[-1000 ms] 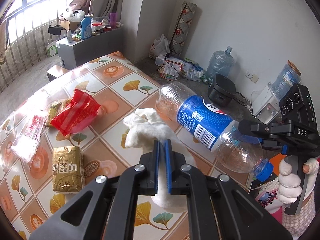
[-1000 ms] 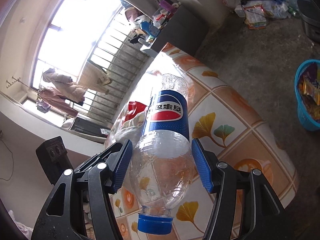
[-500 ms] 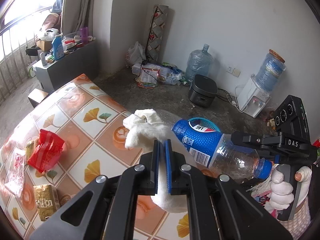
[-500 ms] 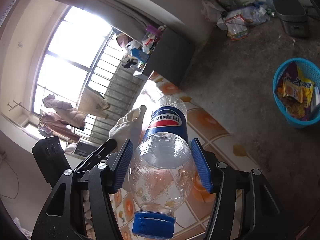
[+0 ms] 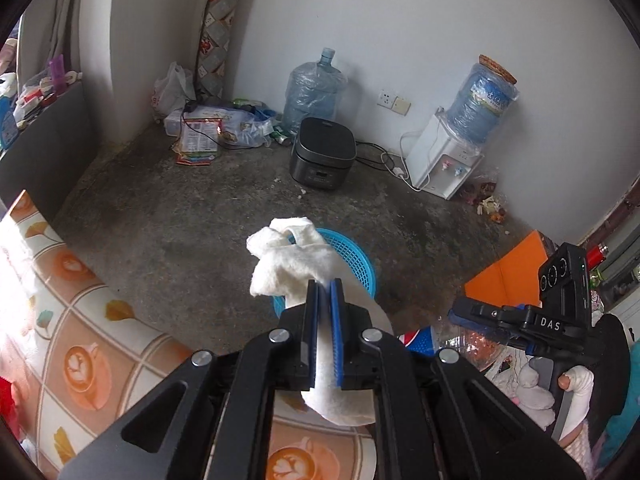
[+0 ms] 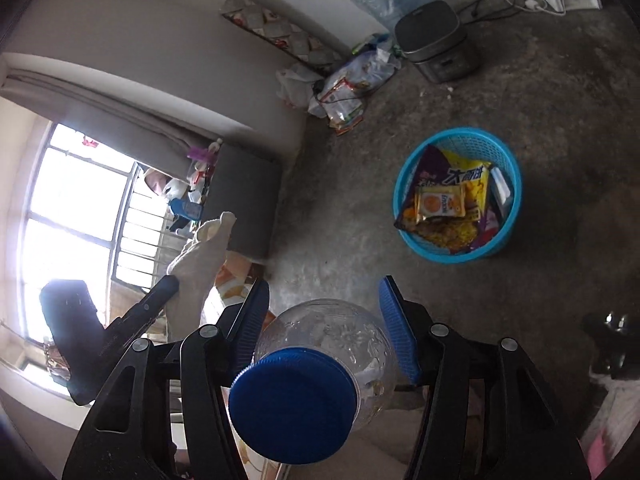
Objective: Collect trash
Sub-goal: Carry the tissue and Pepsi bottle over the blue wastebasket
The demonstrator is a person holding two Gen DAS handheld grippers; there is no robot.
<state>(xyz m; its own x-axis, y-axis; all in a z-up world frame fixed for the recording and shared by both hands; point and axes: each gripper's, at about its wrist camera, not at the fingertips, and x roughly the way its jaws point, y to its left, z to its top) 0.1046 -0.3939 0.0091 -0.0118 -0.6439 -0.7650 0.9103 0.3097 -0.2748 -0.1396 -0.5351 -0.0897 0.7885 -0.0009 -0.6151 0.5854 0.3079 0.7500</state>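
Concrete floor point(image 6: 540, 92), tiled table point(image 5: 80, 340) at frame edge. Left gripper point(image 5: 325, 292) pinched tight on white cloth point(image 5: 292, 264); right gripper point(image 6: 324, 316) jaws have just been closing, bottle point(image 6: 320, 344) between them. Both near blue basket point(image 6: 404, 184), already holding wrappers. Neither dropped yet; red wrapper point(image 5: 6, 404) left on table.

Bare concrete floor point(image 5: 192, 232) showing dark stains. White plaster wall point(image 5: 400, 20) standing behind, double socket point(image 5: 394, 101) on it. Rolled patterned mat point(image 5: 216, 36) leaning in corner. Empty water jug point(image 5: 314, 92) standing on floor beside black rice cooker point(image 5: 323, 153). White water dispenser point(image 5: 442, 156) carrying blue bottle, cable running along wall. Grey cabinet point(image 6: 244, 204) standing under barred window point(image 6: 80, 208); strong daylight coming in. Table with ginkgo-pattern cloth point(image 5: 80, 340) filling lower left of left wrist view. Orange board point(image 5: 508, 276) lying at right.
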